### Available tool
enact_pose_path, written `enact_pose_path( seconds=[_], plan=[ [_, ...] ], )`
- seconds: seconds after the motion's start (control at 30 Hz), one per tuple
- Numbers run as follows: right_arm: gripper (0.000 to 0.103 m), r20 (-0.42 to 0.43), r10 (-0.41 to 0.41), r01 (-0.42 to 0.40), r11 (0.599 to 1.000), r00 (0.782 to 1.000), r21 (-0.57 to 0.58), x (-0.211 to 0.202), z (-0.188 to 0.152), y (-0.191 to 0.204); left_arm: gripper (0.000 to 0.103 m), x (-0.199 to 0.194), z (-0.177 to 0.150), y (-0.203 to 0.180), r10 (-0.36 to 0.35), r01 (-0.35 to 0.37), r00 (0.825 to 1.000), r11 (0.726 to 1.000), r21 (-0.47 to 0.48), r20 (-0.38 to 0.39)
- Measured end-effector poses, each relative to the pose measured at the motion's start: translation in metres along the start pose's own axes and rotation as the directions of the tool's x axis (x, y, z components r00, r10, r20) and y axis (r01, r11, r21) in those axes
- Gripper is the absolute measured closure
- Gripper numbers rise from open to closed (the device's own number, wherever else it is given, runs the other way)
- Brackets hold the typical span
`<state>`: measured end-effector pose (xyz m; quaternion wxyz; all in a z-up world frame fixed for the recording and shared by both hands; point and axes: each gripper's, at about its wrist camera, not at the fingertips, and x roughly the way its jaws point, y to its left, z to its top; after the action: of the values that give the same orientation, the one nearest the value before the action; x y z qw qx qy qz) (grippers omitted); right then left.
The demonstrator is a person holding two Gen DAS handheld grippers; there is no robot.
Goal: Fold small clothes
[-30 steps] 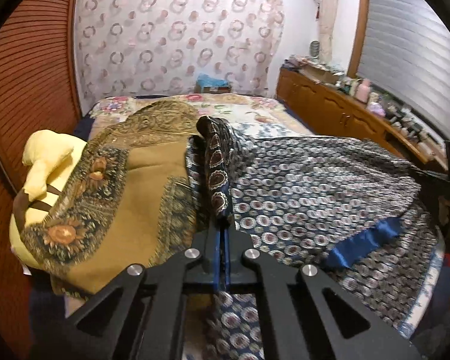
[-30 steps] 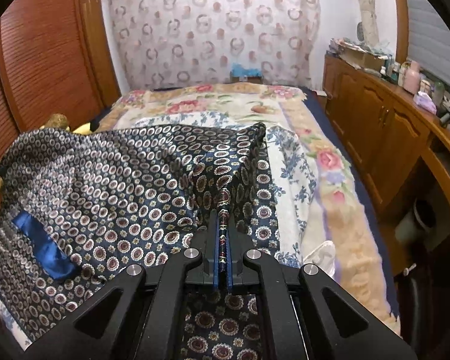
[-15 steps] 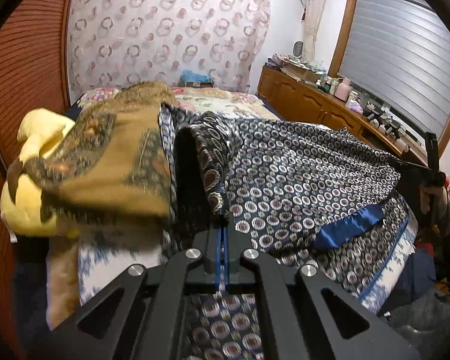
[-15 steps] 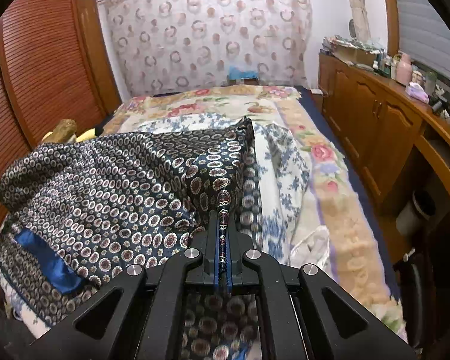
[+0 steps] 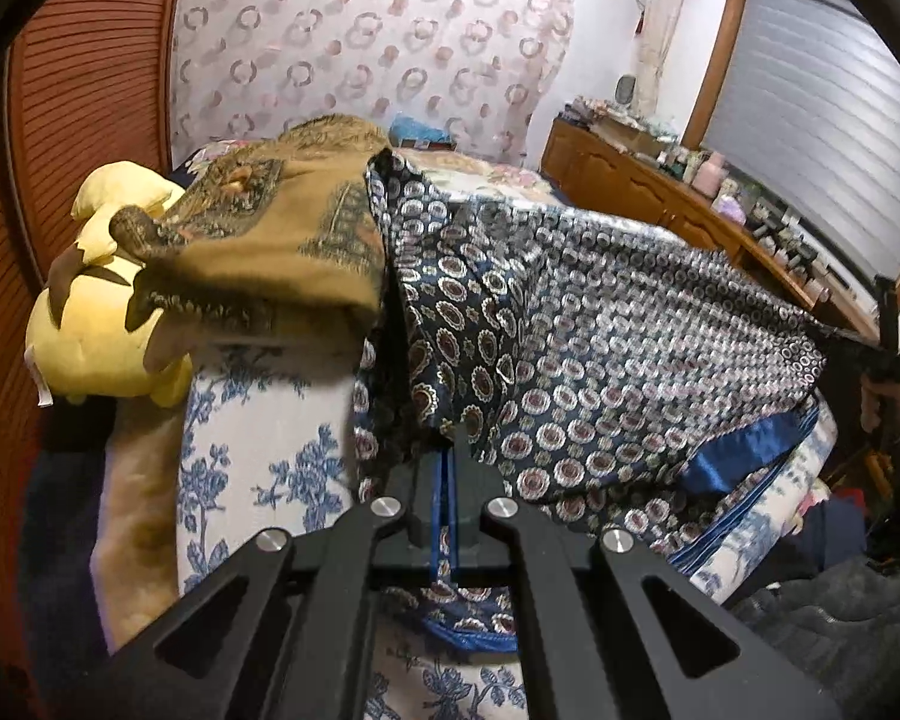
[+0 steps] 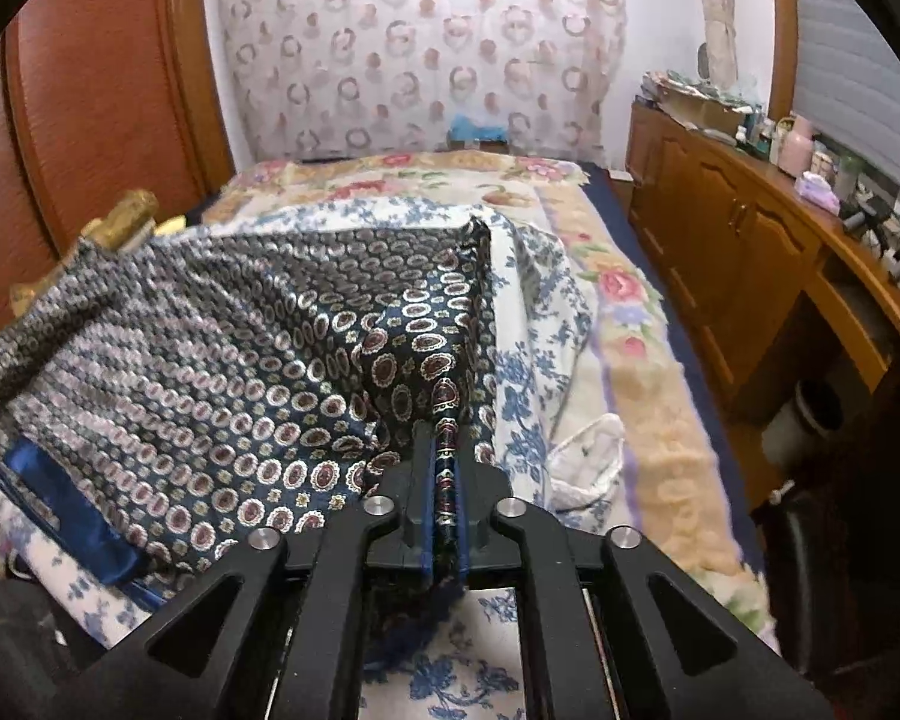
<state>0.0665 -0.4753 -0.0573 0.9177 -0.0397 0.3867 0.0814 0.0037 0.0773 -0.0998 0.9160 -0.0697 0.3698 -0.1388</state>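
No legible text, labels, brands or nos. in either wrist view. White tag [image 5: 41, 381] on yellow plush toy [image 5: 99, 336] too small to read; bottles on wooden sideboard [image 6: 750, 222] too blurred to make out.

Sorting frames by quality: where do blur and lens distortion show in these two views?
Left wrist view: the mustard patterned cloth is smeared and the louvred wooden door bows. Right wrist view: the navy medallion-print garment blurs at its far left, and dark corners ring the picture.
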Motion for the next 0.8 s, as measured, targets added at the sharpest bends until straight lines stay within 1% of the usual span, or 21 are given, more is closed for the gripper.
enact_pose_path(
  seconds=[0.03, 0.07, 0.1, 0.13, 0.2, 0.27, 0.47, 0.6, 0.7, 0.8],
  plan=[
    [0.084, -0.004, -0.013, 0.013, 1.000, 1.000, -0.005, 0.002, 0.001, 0.002, 0.103, 0.001, -0.002, -0.002, 0.005, -0.005, 1.000, 1.000, 0.004, -0.002],
    [0.081, -0.002, -0.022, 0.022, 1.000, 1.000, -0.009, 0.001, 0.000, 0.003, 0.103, 0.002, -0.002, -0.003, 0.008, -0.008, 1.000, 1.000, 0.012, -0.005],
    [0.075, 0.004, -0.028, 0.028, 1.000, 1.000, -0.014, 0.001, 0.000, 0.005, 0.103, 0.002, -0.002, -0.004, 0.008, -0.008, 1.000, 1.000, 0.016, -0.006],
    [0.064, 0.010, -0.033, 0.033, 0.999, 0.999, -0.020, 0.001, 0.000, 0.007, 0.103, 0.003, -0.002, -0.006, 0.005, -0.005, 1.000, 1.000, 0.022, -0.007],
    [0.048, 0.024, -0.047, 0.048, 0.998, 0.999, -0.033, 0.000, 0.003, 0.012, 0.103, 0.002, -0.002, -0.009, 0.003, -0.003, 1.000, 1.000, 0.029, -0.007],
    [0.047, 0.042, -0.056, 0.058, 0.997, 0.998, -0.047, -0.002, 0.005, 0.018, 0.103, 0.001, -0.002, -0.011, 0.006, -0.006, 1.000, 0.999, 0.032, -0.009],
    [0.045, 0.037, -0.008, 0.011, 0.996, 0.999, -0.088, 0.012, 0.012, 0.046, 0.103, -0.004, -0.009, -0.020, 0.007, -0.006, 1.000, 0.999, 0.045, -0.022],
    [0.045, 0.005, 0.036, -0.035, 0.993, 0.999, -0.112, 0.031, 0.008, 0.067, 0.103, -0.004, -0.014, -0.022, 0.020, -0.018, 0.999, 0.999, 0.046, -0.032],
    [0.045, -0.023, 0.062, -0.064, 0.989, 0.998, -0.131, 0.046, 0.006, 0.080, 0.103, -0.003, -0.011, -0.021, 0.052, -0.051, 0.998, 0.997, 0.052, -0.029],
    [0.045, -0.051, 0.078, -0.085, 0.986, 0.996, -0.142, 0.058, 0.003, 0.091, 0.101, -0.003, -0.008, -0.017, 0.046, -0.045, 0.999, 0.998, 0.040, -0.023]
  ],
)
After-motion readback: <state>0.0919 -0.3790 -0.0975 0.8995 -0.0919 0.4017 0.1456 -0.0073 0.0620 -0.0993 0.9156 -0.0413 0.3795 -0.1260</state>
